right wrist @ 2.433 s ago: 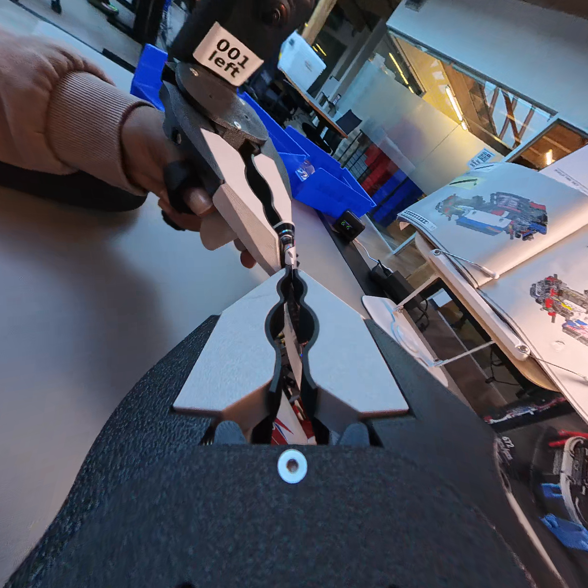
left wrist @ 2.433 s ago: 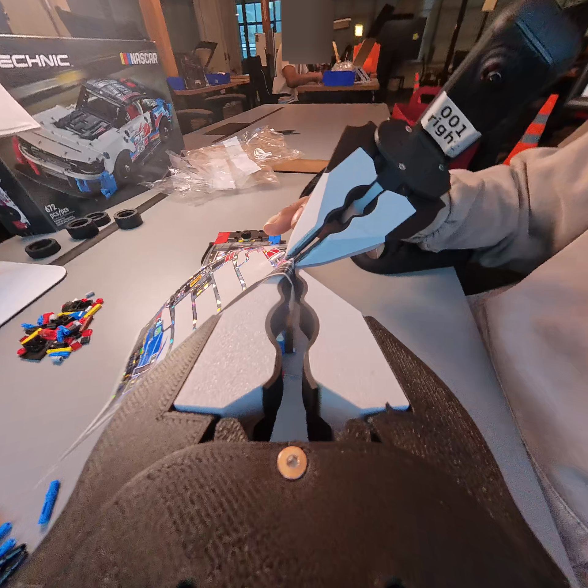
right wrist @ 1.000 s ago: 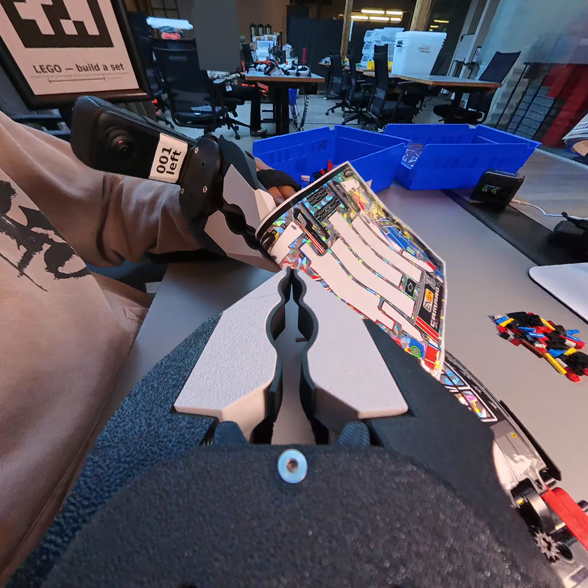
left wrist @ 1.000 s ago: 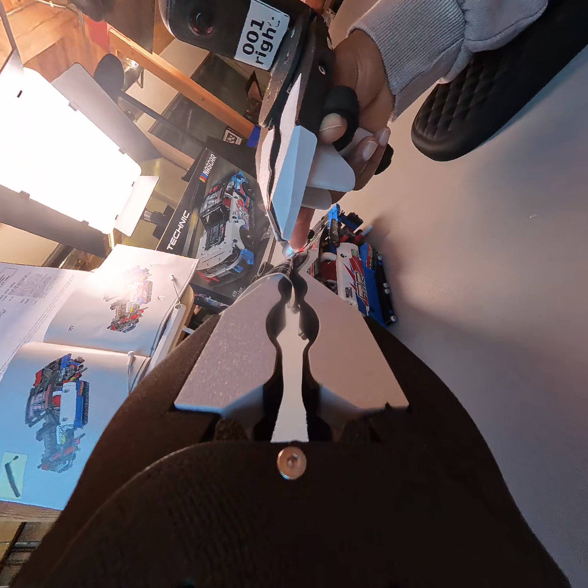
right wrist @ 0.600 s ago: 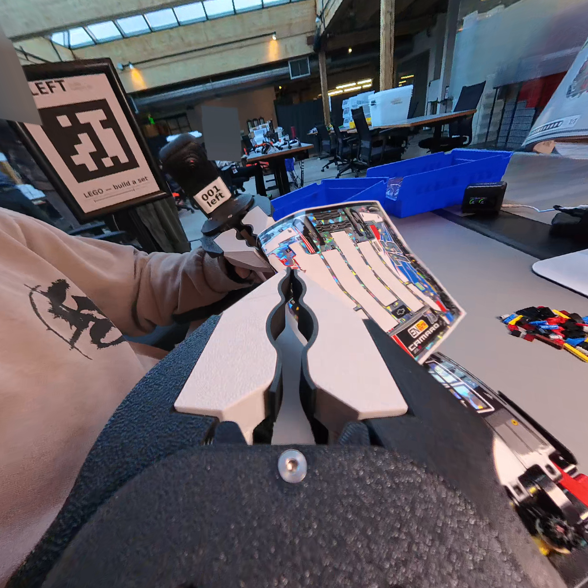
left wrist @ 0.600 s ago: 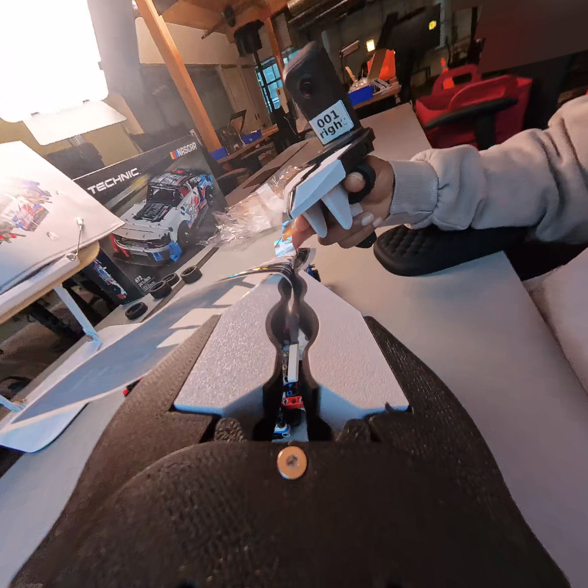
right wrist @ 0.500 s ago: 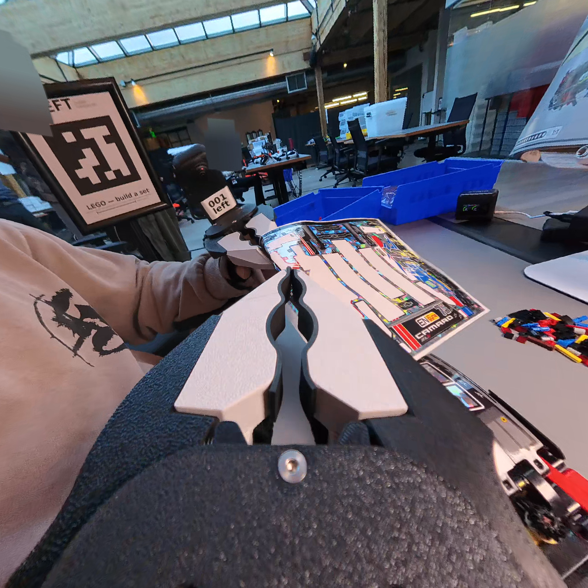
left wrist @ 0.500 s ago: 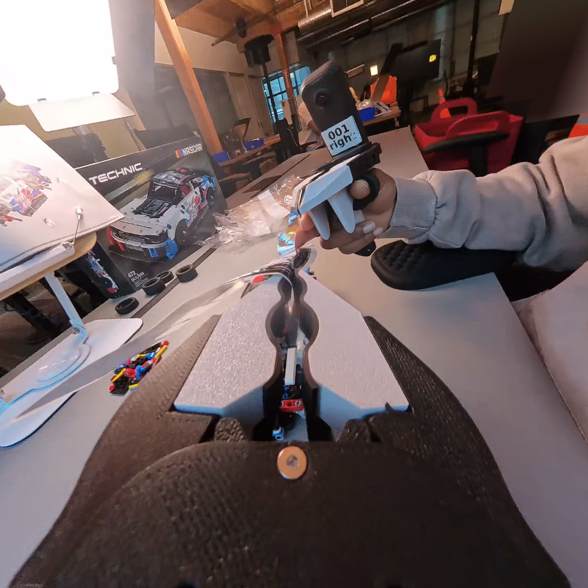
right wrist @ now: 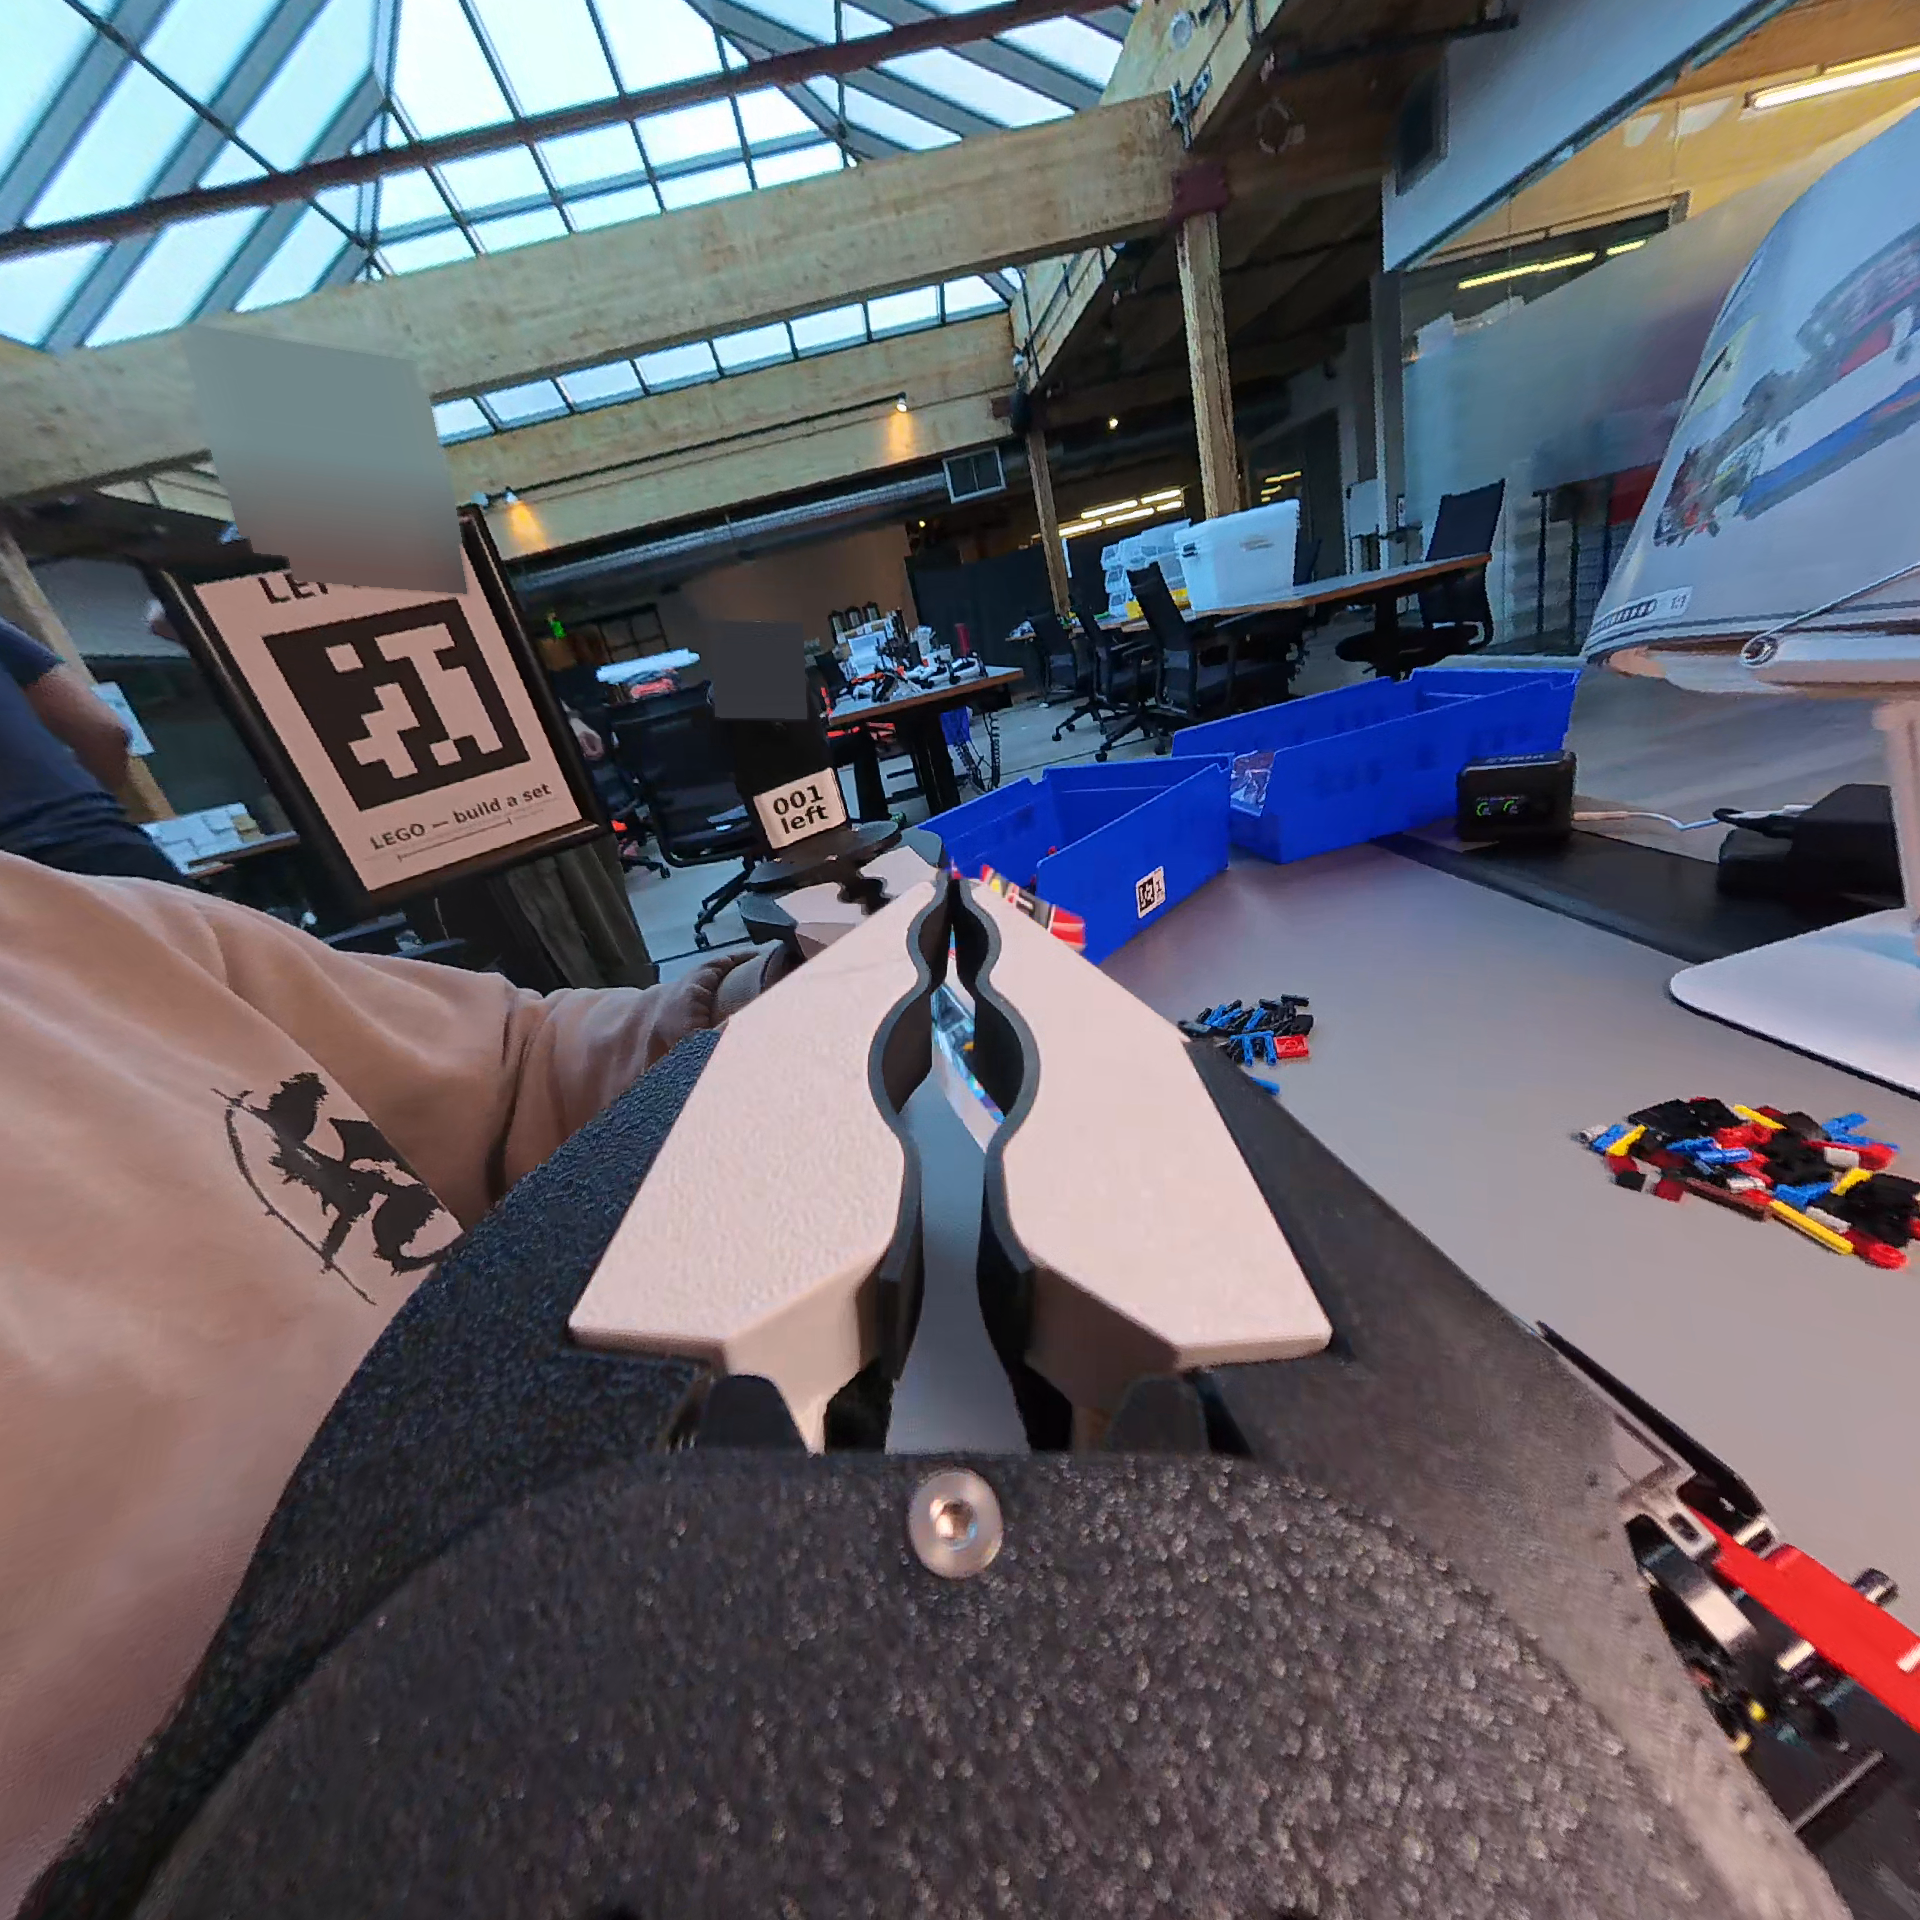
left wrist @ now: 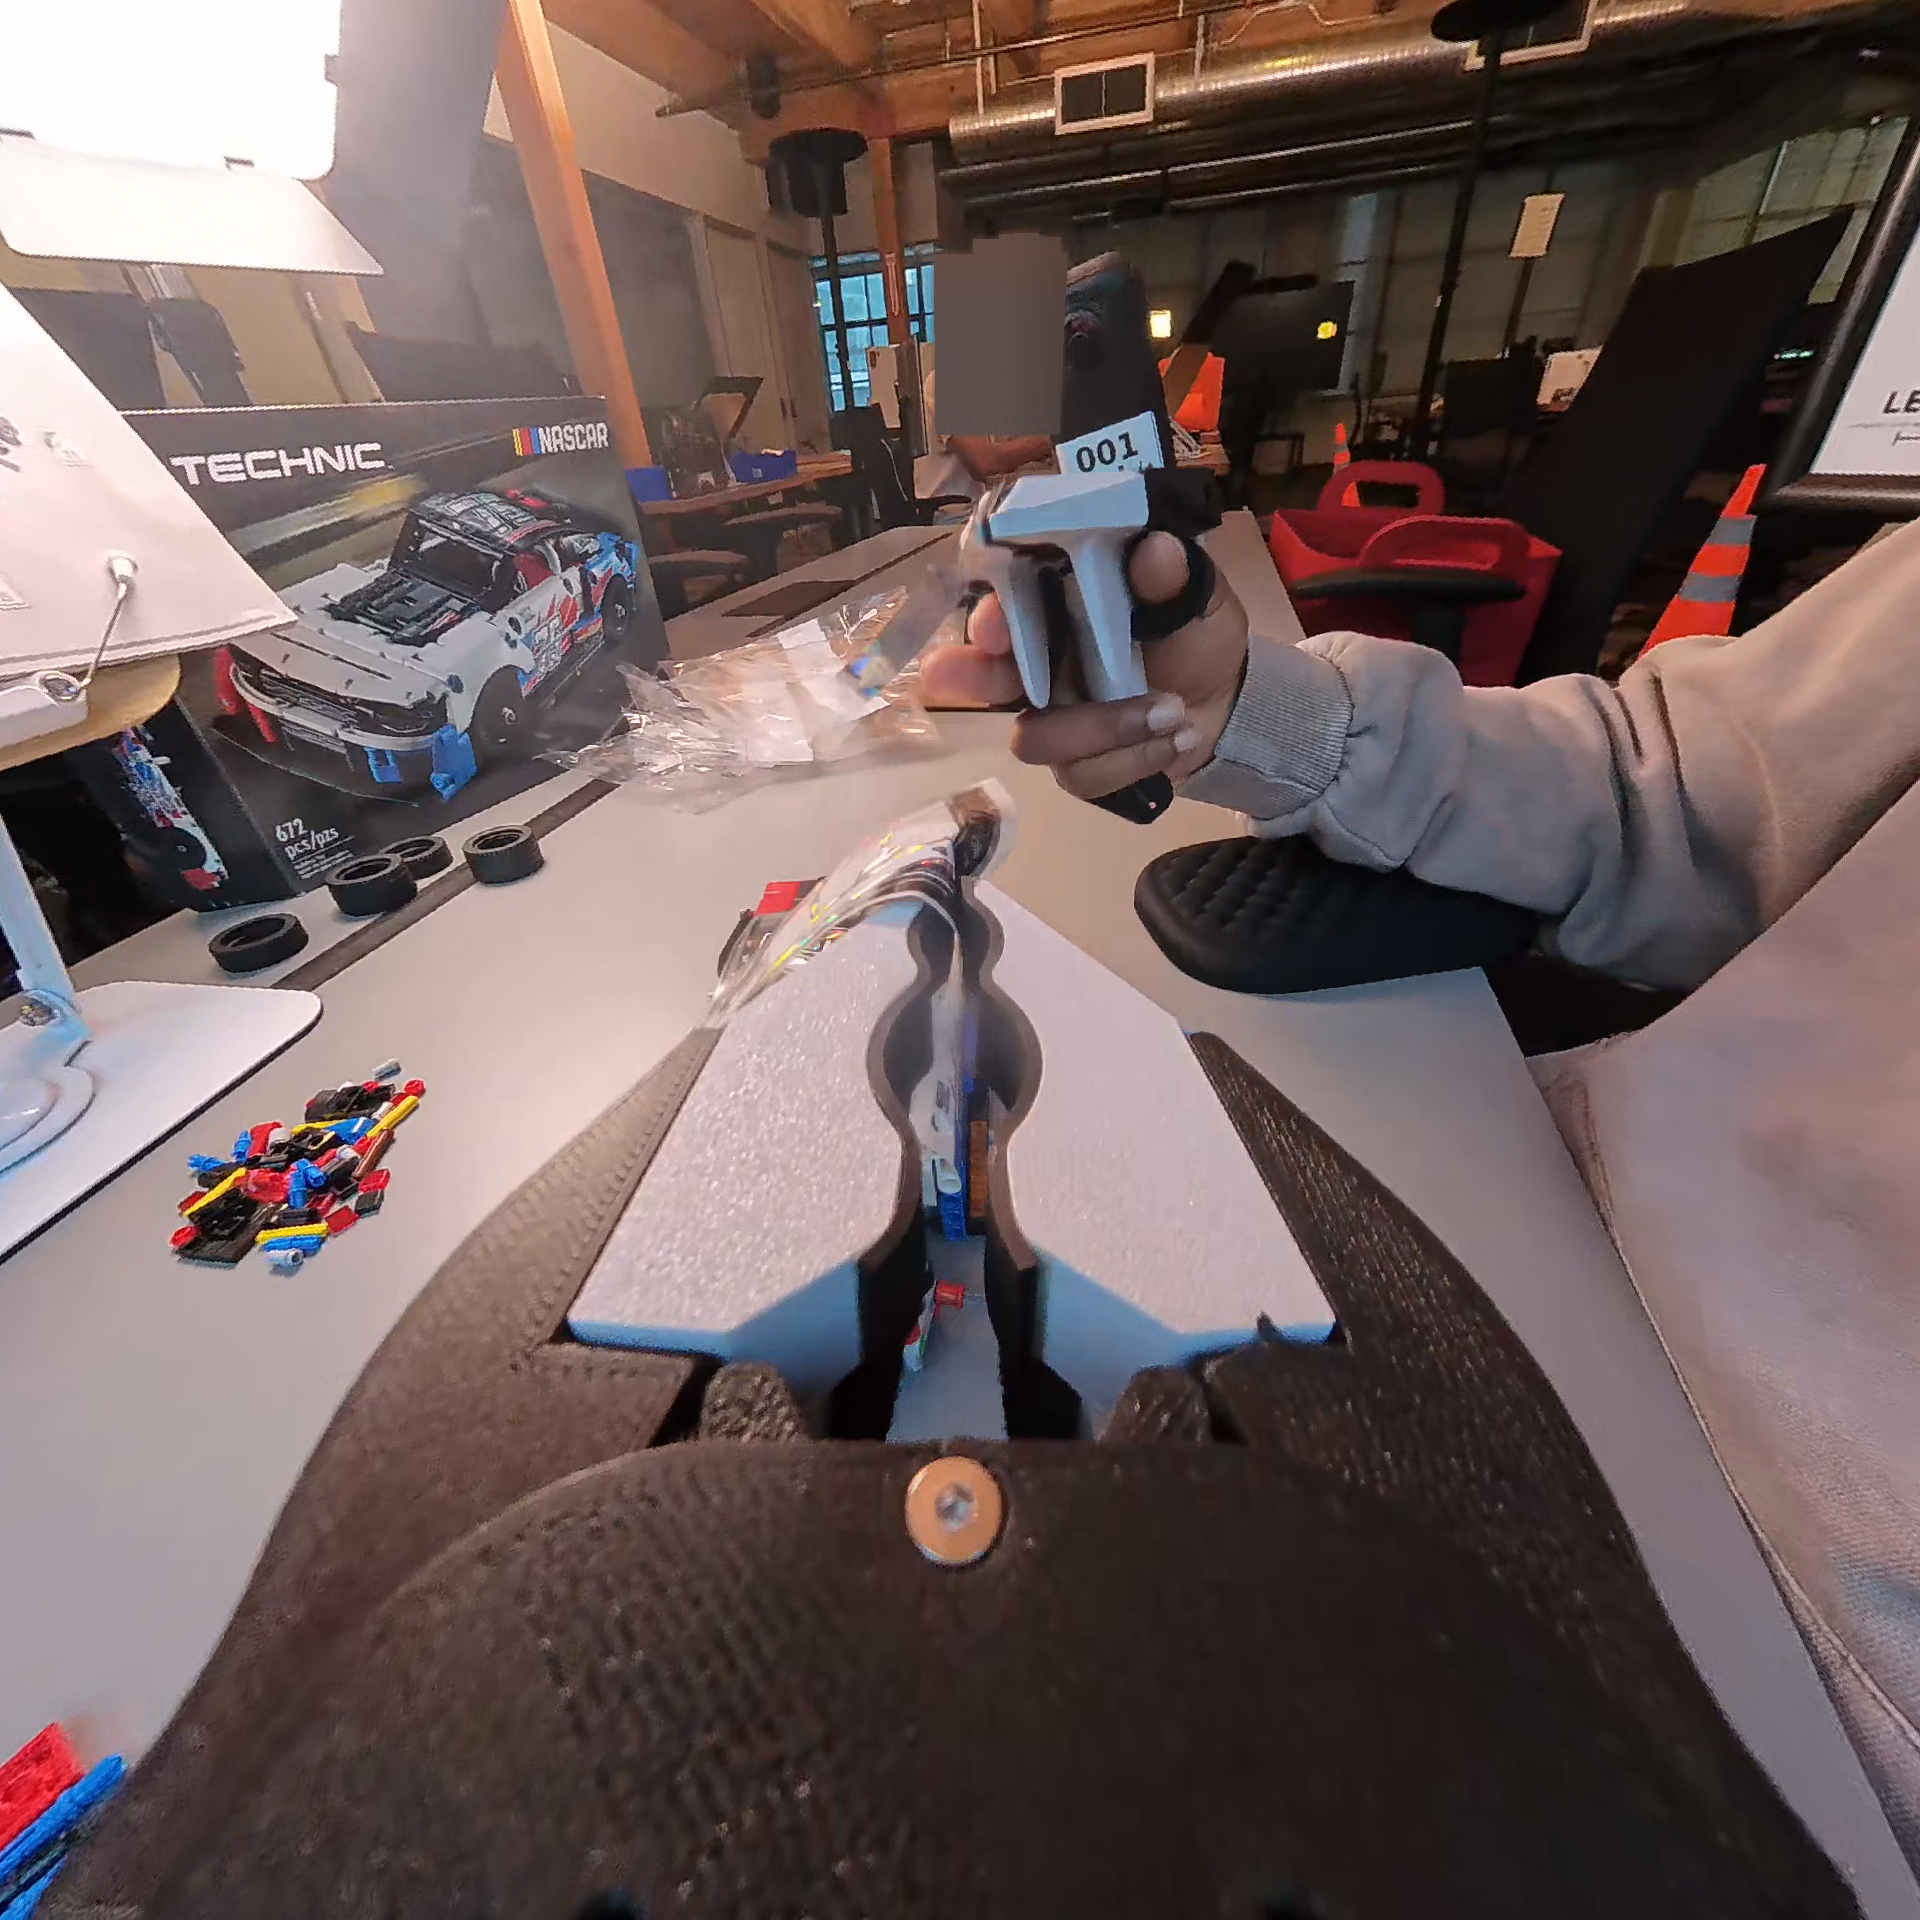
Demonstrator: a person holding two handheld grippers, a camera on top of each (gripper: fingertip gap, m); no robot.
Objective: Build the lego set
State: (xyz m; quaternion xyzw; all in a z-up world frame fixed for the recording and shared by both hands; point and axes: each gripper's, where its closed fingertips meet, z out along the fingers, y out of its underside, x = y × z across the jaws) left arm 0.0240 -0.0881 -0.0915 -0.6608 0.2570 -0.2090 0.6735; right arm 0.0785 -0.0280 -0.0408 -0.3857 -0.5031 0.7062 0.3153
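Observation:
My left gripper is shut on the corner of the shiny sticker sheet, which I see edge-on, low over the table. The right gripper is up and beyond it in a hand, with a small shiny sticker hanging from its tip. In the right wrist view my right gripper is shut, with a shiny strip showing in the gap between its fingers. The left gripper is just behind its tips. The black and red lego car lies at the lower right, mostly hidden.
The set's box, three loose tyres, empty plastic bags and a booklet stand line the far and left sides. A pile of small parts lies left. A black arm rest and blue bins also stand here. The grippers' ends are close to 10 cm from one another.
The two grippers were tip to tip at the sheet's corner. The right one has since pulled up and away with a sticker; the sheet in the left has dropped edge-on.

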